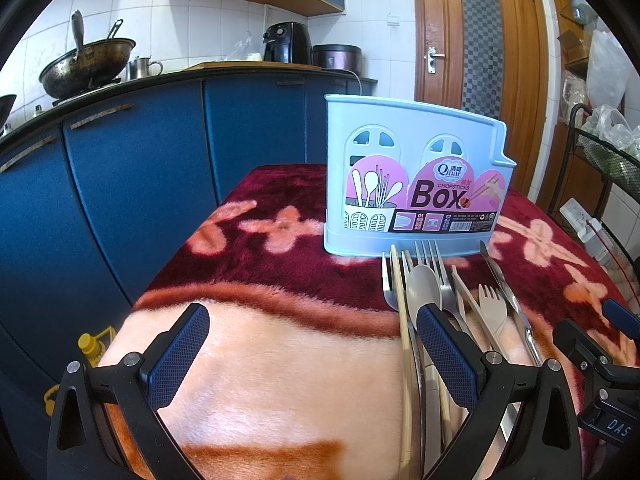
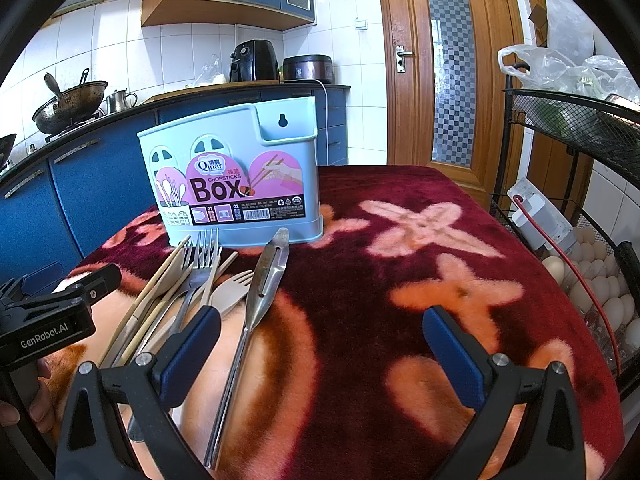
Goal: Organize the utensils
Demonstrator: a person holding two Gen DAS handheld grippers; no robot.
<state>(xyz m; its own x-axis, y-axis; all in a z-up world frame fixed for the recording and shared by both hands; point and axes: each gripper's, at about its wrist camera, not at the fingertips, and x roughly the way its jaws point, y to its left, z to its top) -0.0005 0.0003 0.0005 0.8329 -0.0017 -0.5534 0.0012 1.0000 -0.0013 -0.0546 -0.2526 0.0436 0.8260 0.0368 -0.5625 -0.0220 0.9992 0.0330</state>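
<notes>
left gripper [image 1: 313, 344]: fingers spread, nothing between | right gripper [image 2: 321, 344]: fingers spread, nothing between | utensil pile [image 2: 208, 288]: flat on blanket [image 2: 420, 280], 10 o'clock of right gripper, beneath its left finger | chopsticks box [image 2: 236, 184]: upright, 11 o'clock, just beyond pile

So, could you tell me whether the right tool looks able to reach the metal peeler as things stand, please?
Probably yes. The right tool is open and holds nothing, and the metal peeler lies on top at the right edge of the utensil pile, just beside the tool's left finger, with nothing covering it.
</notes>
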